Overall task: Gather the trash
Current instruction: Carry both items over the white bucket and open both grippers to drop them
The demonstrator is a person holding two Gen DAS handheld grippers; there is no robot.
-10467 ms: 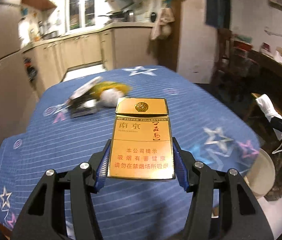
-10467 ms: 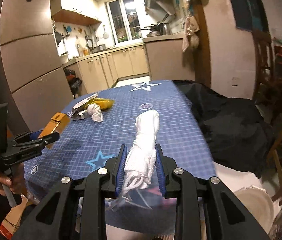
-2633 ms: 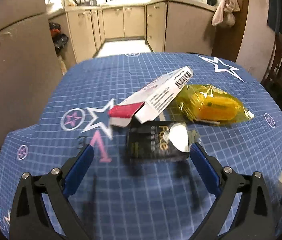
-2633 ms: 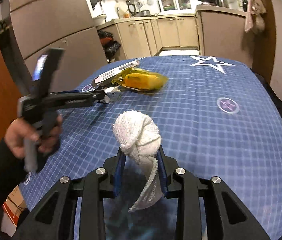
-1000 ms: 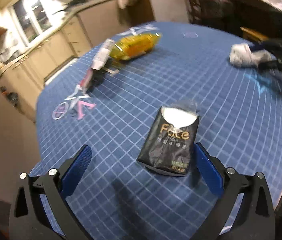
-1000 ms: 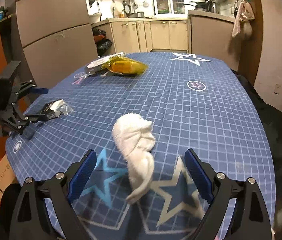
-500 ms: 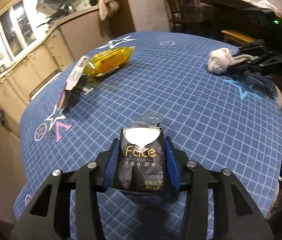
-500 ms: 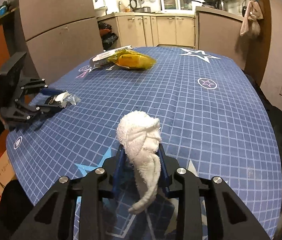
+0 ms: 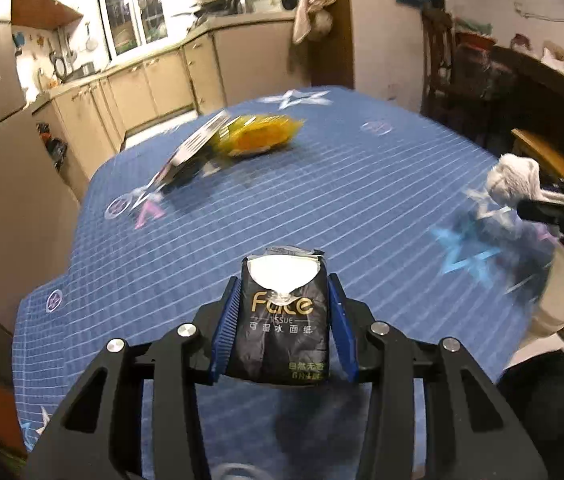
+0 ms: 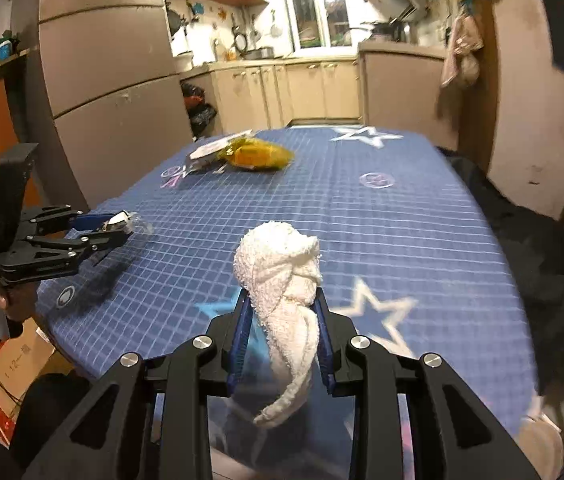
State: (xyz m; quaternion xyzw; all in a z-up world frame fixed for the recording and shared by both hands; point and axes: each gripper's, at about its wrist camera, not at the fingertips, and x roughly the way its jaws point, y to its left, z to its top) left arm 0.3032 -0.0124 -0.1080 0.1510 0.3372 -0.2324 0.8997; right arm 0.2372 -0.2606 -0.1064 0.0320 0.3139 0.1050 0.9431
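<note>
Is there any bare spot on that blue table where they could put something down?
Yes. Most of the blue star-patterned tablecloth is bare: the middle, the near end and the right side. Only the far left corner is crowded, where a yellow plastic wrapper and a white cardboard box lie together.

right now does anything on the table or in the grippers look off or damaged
The black tissue pack clamped in the left gripper is torn open at the top, with white tissue showing. On the blue tablecloth, a white carton lies tilted against the yellow wrapper. The white cloth in the right gripper hangs twisted.
</note>
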